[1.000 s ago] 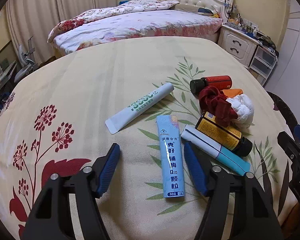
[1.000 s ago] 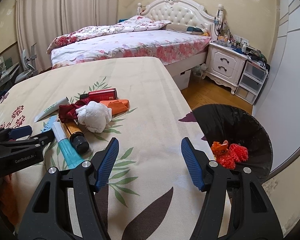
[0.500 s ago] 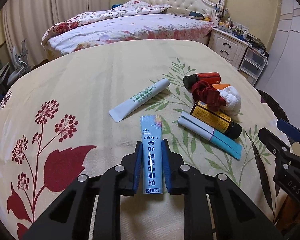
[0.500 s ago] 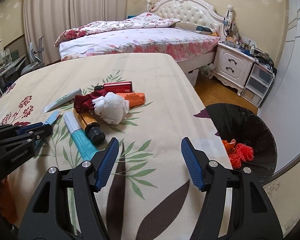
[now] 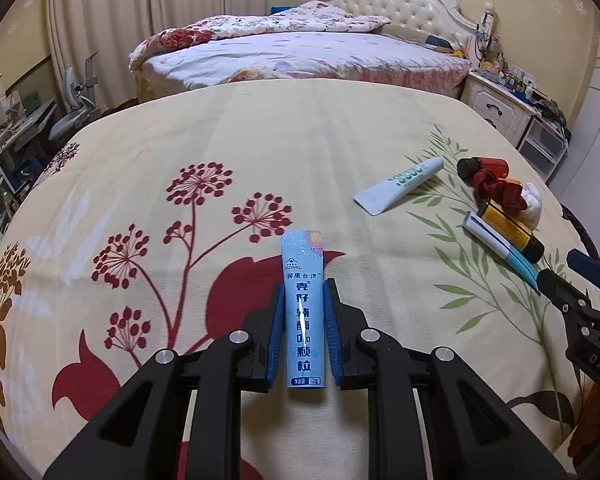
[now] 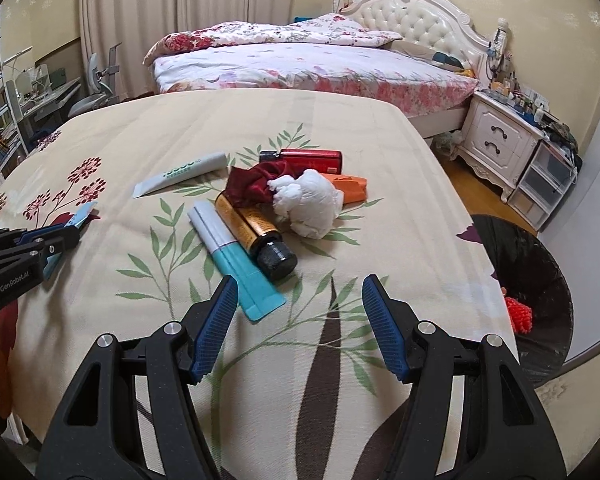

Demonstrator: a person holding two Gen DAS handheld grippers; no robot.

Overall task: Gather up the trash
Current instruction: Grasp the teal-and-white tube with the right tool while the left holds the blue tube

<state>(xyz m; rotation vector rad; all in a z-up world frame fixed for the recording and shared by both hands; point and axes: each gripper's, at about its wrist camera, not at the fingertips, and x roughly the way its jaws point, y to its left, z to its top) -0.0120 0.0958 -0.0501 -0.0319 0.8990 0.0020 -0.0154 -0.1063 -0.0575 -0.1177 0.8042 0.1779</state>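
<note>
Left gripper (image 5: 303,318) clamps a blue sachet (image 5: 303,312); right gripper (image 6: 296,326) gapes empty, a teal tube (image 6: 236,256) just ahead.

Bed (image 6: 320,64), nightstand (image 6: 500,140), curtains (image 6: 172,20); wallpaper seemingly yellow.

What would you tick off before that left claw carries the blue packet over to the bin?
1. Left claw shut on the blue packet: ok, pads press both long edges.
2. Packet clear of the tablecloth: cannot tell.
3. Black bin open and reachable off the table's right edge: ok, red scraps already inside.
4. Right claw out of the way: not ok, it hangs open between the packet and the bin.
5. Pile of bottles and white wad on the route: not ok, pass above it.
</note>
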